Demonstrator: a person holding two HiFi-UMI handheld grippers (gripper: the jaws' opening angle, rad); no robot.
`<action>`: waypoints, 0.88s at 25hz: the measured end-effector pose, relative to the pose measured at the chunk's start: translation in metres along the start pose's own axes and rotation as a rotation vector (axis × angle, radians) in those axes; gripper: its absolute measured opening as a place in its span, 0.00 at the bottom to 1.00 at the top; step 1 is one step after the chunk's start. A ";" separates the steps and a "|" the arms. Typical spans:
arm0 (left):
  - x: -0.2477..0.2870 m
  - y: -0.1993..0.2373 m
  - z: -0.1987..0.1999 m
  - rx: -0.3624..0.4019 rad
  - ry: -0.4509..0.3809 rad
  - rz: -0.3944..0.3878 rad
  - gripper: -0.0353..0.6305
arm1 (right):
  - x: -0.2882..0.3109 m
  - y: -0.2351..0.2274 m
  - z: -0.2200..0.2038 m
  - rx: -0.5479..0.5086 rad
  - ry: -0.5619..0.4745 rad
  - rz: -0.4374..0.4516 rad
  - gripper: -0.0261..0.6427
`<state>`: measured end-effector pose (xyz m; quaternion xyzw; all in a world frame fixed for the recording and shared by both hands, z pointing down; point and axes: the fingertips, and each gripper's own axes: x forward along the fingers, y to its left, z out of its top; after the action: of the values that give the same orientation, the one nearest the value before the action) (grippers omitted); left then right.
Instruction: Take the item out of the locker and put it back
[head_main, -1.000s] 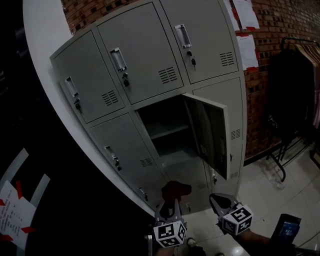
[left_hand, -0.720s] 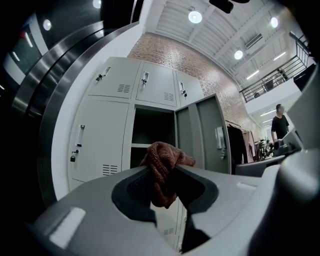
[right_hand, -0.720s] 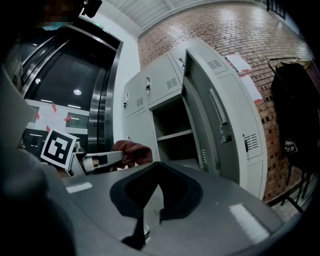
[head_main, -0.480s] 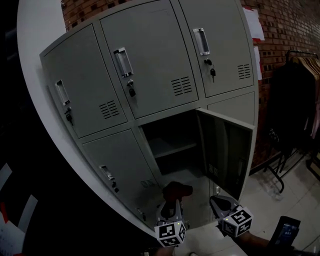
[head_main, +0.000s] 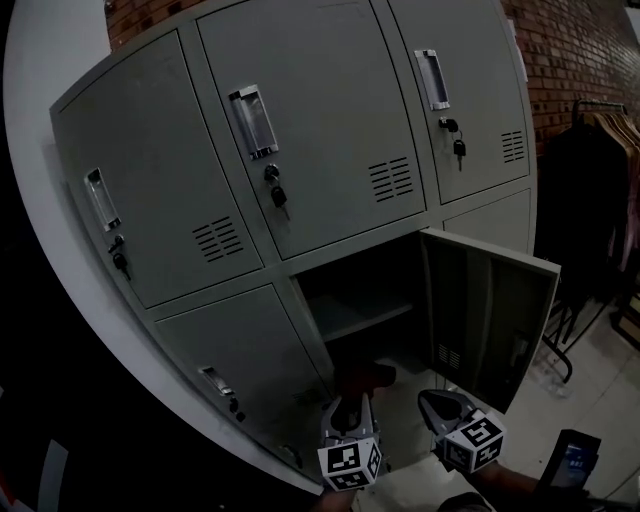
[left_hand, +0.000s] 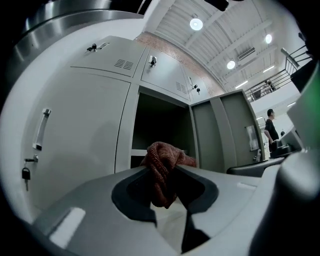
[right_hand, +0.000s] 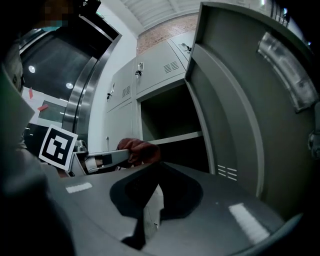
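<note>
Grips red cloth (head_main: 366, 378) in L gripper (head_main: 352, 406) w/ open locker compartment (head_main: 372, 317) straight ahead, slightly up; R gripper (head_main: 436, 401) closed empty alongside.

The red cloth (head_main: 365, 378) has moved nearer the open locker compartment (head_main: 352, 300).

The open compartment (head_main: 350, 285) is reached from the front. Its room is split by a shelf (head_main: 365, 317) (a shallower gap above, a taller one below). Right of the compartment, passage is barred by its door (head_main: 490, 320), swung outward. Left of it and above it, only closed doors (head_main: 240, 355) are met, with keys (head_main: 278, 195) hanging from the locks. Before its lower edge, a red cloth (head_main: 365, 378) is held by the left gripper (head_main: 351, 403). Well right of the compartment, a clothes rack (head_main: 585, 190) is seen.
</note>
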<state>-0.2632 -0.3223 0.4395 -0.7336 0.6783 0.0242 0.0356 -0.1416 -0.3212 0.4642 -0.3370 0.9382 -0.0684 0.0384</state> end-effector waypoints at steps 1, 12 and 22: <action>0.004 0.002 0.000 -0.004 0.000 -0.003 0.21 | 0.005 0.000 -0.001 -0.002 0.004 0.000 0.04; 0.056 -0.001 0.037 0.004 -0.084 -0.013 0.21 | 0.039 -0.027 0.019 -0.021 -0.004 0.029 0.04; 0.122 0.003 0.089 0.056 -0.136 0.017 0.21 | 0.042 -0.039 0.022 -0.007 -0.004 0.073 0.04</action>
<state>-0.2556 -0.4363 0.3405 -0.7231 0.6809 0.0553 0.1018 -0.1470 -0.3798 0.4475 -0.3027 0.9501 -0.0630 0.0416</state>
